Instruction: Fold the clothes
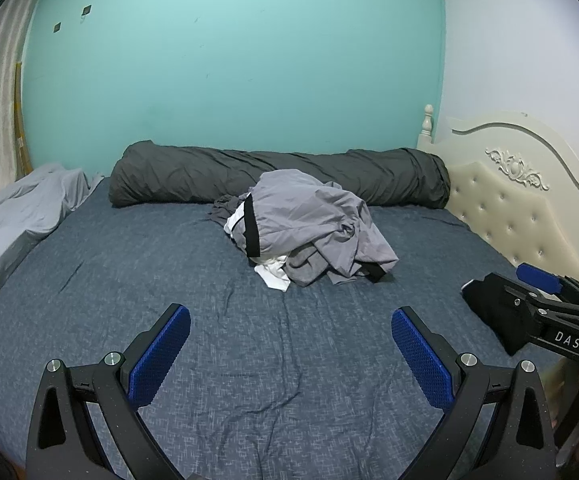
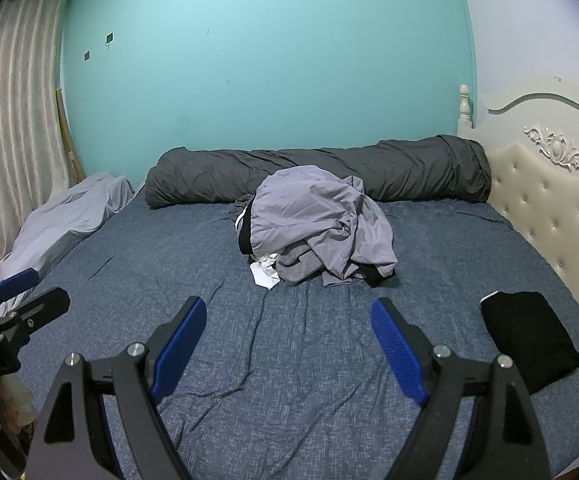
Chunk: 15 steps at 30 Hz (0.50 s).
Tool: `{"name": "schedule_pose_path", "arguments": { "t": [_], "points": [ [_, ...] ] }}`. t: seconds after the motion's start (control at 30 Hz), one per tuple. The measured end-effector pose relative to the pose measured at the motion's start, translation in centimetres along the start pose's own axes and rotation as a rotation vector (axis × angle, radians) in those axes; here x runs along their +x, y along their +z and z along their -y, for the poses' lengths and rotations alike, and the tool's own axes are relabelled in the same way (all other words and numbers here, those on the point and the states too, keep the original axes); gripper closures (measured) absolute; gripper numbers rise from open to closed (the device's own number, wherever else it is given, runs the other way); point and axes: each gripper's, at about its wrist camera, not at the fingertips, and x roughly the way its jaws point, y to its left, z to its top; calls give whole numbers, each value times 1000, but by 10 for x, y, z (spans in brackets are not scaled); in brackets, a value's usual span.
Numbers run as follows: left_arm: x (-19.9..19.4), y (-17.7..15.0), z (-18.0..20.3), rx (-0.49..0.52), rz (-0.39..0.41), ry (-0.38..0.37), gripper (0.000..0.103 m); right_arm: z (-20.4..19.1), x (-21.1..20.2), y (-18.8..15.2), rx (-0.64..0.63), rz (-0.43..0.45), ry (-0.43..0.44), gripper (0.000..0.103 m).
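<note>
A heap of unfolded clothes (image 1: pixel 309 224), grey on top with black trim and a white piece underneath, lies in the middle of the blue bed sheet (image 1: pixel 169 280); it also shows in the right wrist view (image 2: pixel 317 224). A folded black garment (image 2: pixel 529 336) lies on the sheet at the right, partly hidden in the left wrist view (image 1: pixel 485 304). My left gripper (image 1: pixel 289 320) is open and empty above the sheet, well short of the heap. My right gripper (image 2: pixel 287 312) is open and empty too, beside the black garment.
A rolled dark grey duvet (image 1: pixel 281 176) lies along the far wall. A light grey blanket (image 1: pixel 17 216) is bunched at the left edge. A cream tufted headboard (image 2: pixel 549 208) bounds the right side. A curtain (image 2: pixel 9 120) hangs at the left.
</note>
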Motion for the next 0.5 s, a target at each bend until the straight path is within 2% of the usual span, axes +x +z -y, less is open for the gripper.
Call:
{"name": "schedule_pose_path", "arguments": {
  "t": [0.5],
  "points": [
    [0,1,0,1,3,-1,0,1,2,0,1,1,-1,18]
  ]
}}
